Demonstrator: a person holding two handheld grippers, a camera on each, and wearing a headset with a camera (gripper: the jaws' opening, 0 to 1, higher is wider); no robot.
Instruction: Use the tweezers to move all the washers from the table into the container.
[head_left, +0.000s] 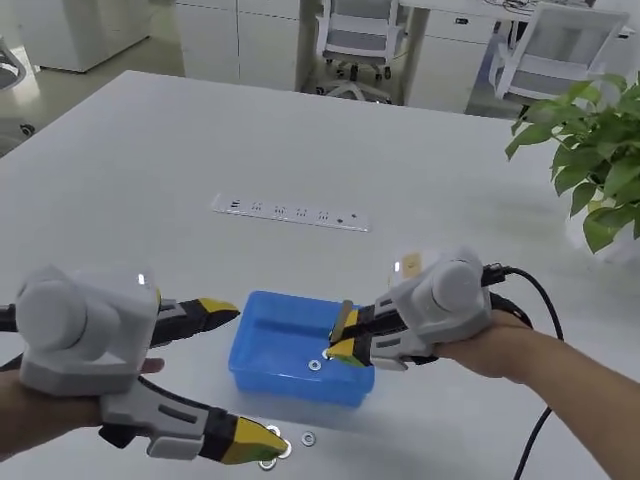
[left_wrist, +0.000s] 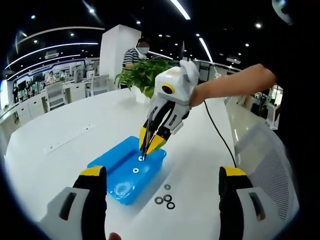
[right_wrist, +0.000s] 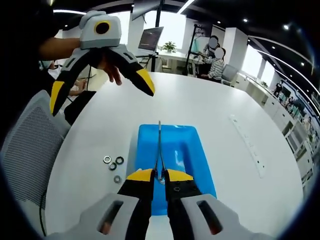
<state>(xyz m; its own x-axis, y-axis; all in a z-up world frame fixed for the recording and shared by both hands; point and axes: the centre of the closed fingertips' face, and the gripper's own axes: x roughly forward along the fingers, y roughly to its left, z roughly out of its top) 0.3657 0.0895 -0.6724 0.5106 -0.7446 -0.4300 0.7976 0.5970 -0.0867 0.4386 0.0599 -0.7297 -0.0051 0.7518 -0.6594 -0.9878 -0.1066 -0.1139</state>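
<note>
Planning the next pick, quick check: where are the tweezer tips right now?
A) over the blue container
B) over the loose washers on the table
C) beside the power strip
A: the right gripper holds the tweezers with their tips down over the blue container, beside a washer lying in it.

From the head view we look forward and down at the counter (head_left: 300, 130), close above the blue container (head_left: 285, 378). Our left gripper view faces low across it toward the plant (left_wrist: 142, 75); our right gripper view faces the opposite way. All three views share the container.
</note>
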